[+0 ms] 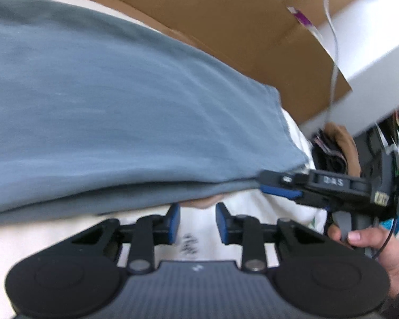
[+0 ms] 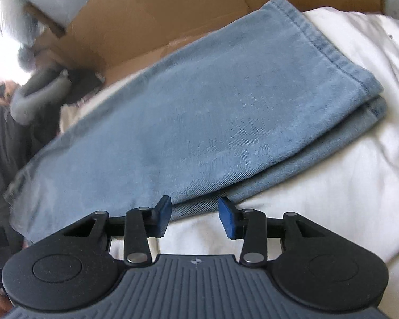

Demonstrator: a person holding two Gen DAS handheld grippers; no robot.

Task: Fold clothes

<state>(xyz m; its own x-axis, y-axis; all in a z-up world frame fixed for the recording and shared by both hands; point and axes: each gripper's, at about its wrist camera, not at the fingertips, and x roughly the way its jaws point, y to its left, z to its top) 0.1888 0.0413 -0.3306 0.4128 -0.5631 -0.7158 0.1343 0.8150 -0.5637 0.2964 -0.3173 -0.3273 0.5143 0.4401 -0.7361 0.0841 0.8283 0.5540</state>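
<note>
— Where are the blue jeans point(image 2: 212, 122) right now?

— They lie folded over on a white cloth point(image 2: 332, 180), two layers stacked, with the hemmed end showing at the upper right of the right wrist view. A brown cardboard box point(image 2: 173, 8) stands just behind them.

— And the right tool point(image 2: 194, 216)?

— Its jaws stand apart, with nothing between the blue pads. It sits low at the near folded edge of the jeans, the left pad just against the lower layer.

— What about the left tool point(image 1: 198, 222)?

— Also spread, holding nothing. It points at the long near edge of the jeans point(image 1: 119, 111), which fill most of its view, though that view is blurred. Between its pads I see white cloth point(image 1: 199, 239) with a dark scribbled mark on it.

— Can you see one tool from the other?

— Yes. In the left wrist view the right tool point(image 1: 276, 184) comes in from the right, tips at the corner of the jeans, and a hand point(image 1: 372, 247) grips its handle. A white cable point(image 1: 333, 53) hangs down past the cardboard box point(image 1: 239, 26) there.
</note>
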